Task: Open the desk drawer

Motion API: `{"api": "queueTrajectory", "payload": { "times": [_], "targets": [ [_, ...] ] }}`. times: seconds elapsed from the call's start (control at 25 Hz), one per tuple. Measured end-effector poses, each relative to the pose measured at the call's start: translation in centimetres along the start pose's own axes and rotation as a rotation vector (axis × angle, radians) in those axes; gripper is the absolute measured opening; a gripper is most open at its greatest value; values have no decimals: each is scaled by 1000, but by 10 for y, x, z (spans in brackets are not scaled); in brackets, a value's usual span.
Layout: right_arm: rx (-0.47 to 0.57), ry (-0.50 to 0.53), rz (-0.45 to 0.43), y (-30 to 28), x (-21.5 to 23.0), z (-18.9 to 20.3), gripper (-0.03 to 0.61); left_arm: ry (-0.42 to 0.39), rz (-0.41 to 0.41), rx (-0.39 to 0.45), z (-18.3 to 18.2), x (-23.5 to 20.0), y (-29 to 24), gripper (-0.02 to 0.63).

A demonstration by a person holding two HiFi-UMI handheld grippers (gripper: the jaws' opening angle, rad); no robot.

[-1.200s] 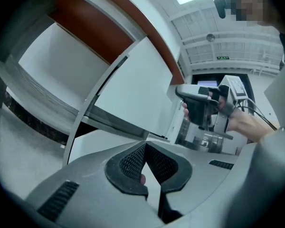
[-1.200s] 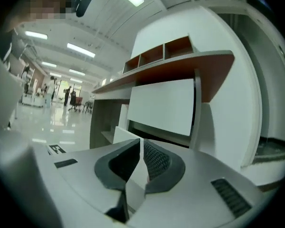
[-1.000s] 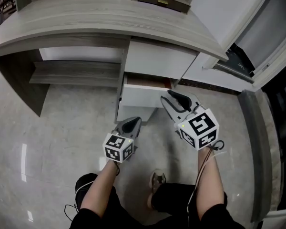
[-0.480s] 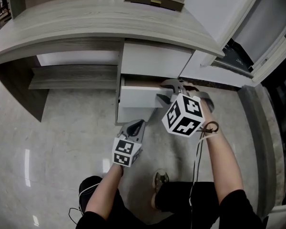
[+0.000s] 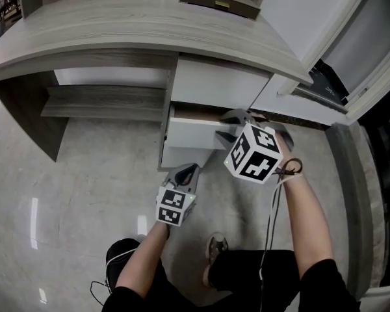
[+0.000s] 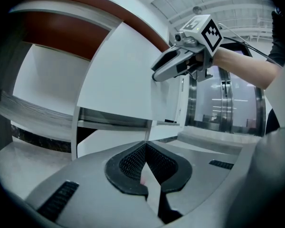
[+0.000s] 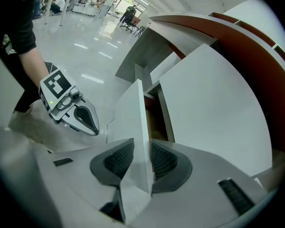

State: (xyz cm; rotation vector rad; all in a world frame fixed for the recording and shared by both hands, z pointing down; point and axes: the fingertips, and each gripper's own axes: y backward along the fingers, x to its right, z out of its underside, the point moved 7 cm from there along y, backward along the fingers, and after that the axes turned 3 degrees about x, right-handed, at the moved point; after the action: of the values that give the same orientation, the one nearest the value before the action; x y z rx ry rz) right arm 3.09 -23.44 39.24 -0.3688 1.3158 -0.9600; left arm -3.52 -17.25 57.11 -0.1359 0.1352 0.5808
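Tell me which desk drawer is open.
The second drawer, just below the top drawer: its white front juts out, showing a gap behind, while the top one sits flush.

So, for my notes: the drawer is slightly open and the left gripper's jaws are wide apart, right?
Not quite: the left gripper is shut and empty, as the left gripper view shows. The drawer is slightly open.

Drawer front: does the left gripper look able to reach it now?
Probably yes: the shut left gripper hangs just in front of the drawer front, with nothing between them.
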Motion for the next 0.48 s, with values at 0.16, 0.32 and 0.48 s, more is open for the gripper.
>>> {"api": "queueTrajectory", "payload": {
  "times": [0.16, 0.32, 0.48],
  "targets": [
    [7, -2, 0, -1, 0, -1, 98, 18, -16, 1, 1, -4, -2, 3],
    [5, 2, 0, -1, 0, -1, 95, 23, -12, -4, 3, -6, -4, 3],
    [-10, 20, -4, -1, -1, -2, 91, 14, -3, -13, 6, -2, -5, 3]
  ]
}}
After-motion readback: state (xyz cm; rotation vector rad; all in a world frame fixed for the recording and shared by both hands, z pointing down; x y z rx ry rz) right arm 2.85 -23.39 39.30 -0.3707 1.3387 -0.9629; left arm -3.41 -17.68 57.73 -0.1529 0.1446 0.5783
